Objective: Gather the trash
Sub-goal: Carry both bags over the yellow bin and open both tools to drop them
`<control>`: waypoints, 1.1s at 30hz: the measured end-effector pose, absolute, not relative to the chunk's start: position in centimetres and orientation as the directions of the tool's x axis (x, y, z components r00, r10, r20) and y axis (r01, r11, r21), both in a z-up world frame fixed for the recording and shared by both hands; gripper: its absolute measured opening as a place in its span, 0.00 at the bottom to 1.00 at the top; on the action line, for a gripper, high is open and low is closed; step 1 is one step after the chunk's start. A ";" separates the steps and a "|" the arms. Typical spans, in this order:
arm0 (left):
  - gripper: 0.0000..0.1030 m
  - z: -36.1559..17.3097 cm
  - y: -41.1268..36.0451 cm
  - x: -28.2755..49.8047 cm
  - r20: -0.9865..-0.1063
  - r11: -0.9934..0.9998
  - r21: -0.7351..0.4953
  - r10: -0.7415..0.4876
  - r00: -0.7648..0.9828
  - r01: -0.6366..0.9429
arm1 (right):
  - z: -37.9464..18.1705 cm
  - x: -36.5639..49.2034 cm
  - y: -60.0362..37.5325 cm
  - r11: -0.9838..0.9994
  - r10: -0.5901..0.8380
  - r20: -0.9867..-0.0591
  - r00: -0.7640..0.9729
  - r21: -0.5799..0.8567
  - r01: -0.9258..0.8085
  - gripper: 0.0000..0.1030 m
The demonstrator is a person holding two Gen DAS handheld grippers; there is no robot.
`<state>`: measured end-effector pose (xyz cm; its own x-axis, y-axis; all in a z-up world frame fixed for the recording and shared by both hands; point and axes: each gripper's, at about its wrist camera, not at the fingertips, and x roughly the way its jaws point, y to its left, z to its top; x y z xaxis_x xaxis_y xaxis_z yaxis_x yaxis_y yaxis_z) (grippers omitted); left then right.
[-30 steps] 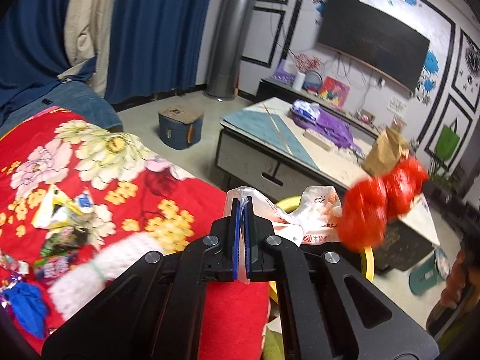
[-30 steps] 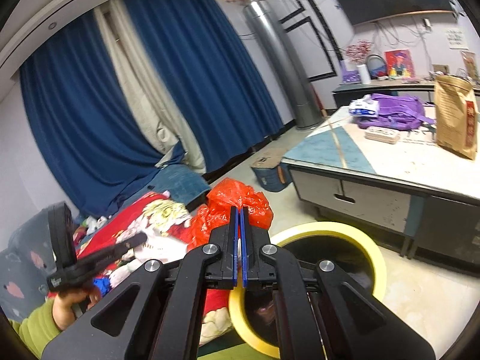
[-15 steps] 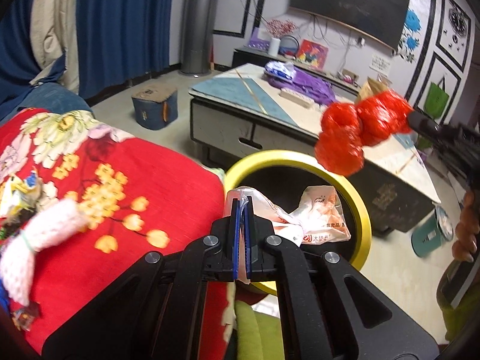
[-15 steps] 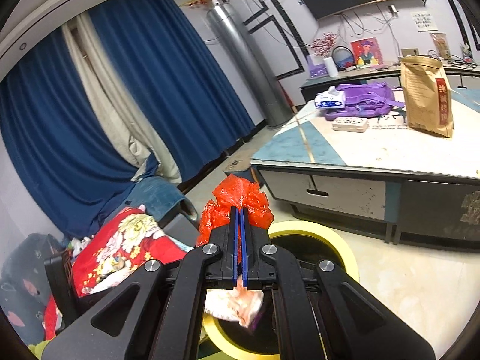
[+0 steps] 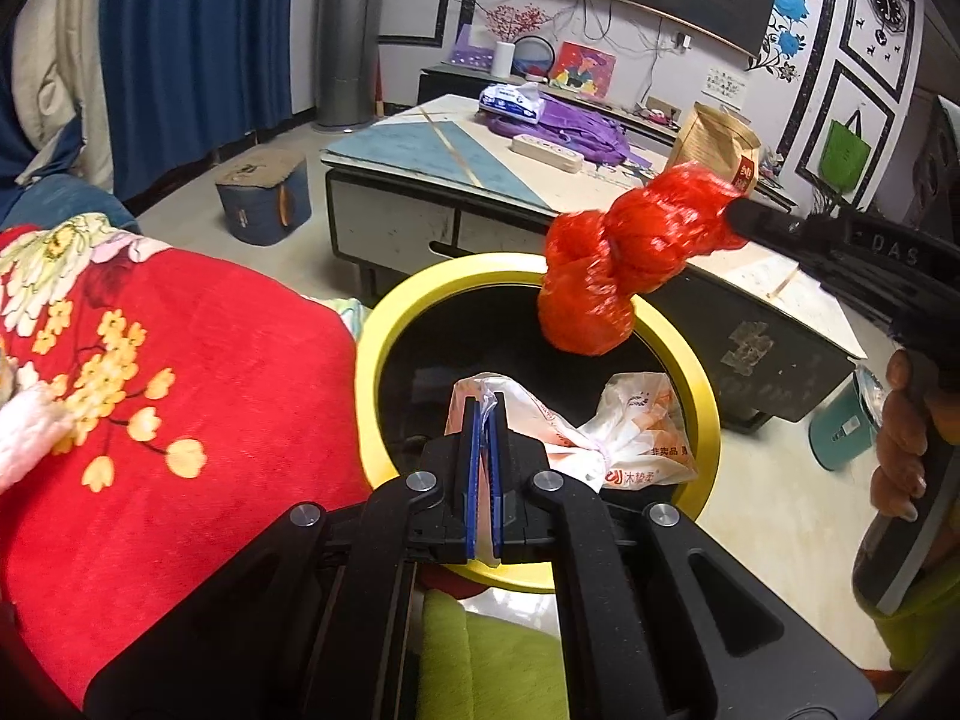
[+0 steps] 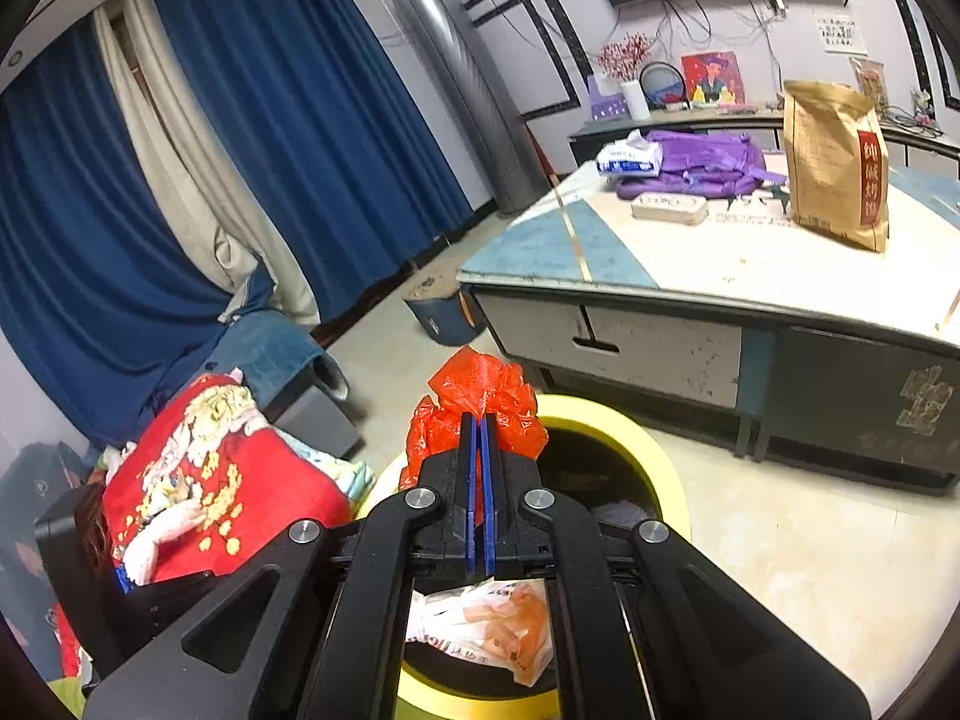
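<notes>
Left tongs (image 5: 482,414), lower centre of the left wrist view, clamped tight on the neck of a white printed plastic bag (image 5: 624,432); bag hangs just inside the mouth of the yellow-rimmed bin (image 5: 384,324), centre frame. Right tongs (image 6: 480,429), lower centre of the right wrist view, pinched closed on a crumpled red plastic bag (image 6: 480,390). In the left wrist view the red bag (image 5: 624,258) sits centre-right, hanging over the far rim of the bin, above the white bag, not touching it. A hand (image 5: 900,438) grips the right tool's handle at the right edge. Red floral blanket (image 5: 150,360) fills the left side, touching the bin's left rim. Desk (image 5: 432,150) behind the bin, upper centre, carries a brown paper bag (image 5: 714,144) and a purple cloth (image 5: 576,126). Blue curtains (image 6: 270,120) upper left in the right wrist view.
</notes>
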<state>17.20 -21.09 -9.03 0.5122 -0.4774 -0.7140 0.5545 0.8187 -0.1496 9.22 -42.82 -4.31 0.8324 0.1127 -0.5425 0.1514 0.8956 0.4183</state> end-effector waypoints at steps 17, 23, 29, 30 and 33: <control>0.89 -7.4 -17.9 18.1 -0.662 0.848 -0.252 -0.503 0.556 0.466 | -5.4 9.5 -42.9 0.873 0.120 -0.559 0.820 0.453 0.181 0.51; 0.89 -6.0 -15.7 17.3 -0.631 0.878 -0.239 -0.466 0.621 0.416 | -4.1 9.3 -40.8 0.900 0.142 -0.531 0.835 0.420 0.114 0.54; 0.89 -4.5 -12.9 16.6 -0.602 0.904 -0.239 -0.424 0.677 0.354 | -3.1 9.0 -38.5 0.920 0.173 -0.510 0.842 0.390 0.047 0.57; 0.89 -4.2 -12.3 16.5 -0.595 0.909 -0.239 -0.414 0.689 0.341 | -2.9 9.0 -38.0 0.921 0.182 -0.509 0.842 0.388 0.036 0.57; 0.89 -3.4 -10.9 16.1 -0.576 0.924 -0.230 -0.383 0.722 0.306 | -2.6 9.0 -36.9 0.927 0.198 -0.507 0.839 0.376 0.009 0.57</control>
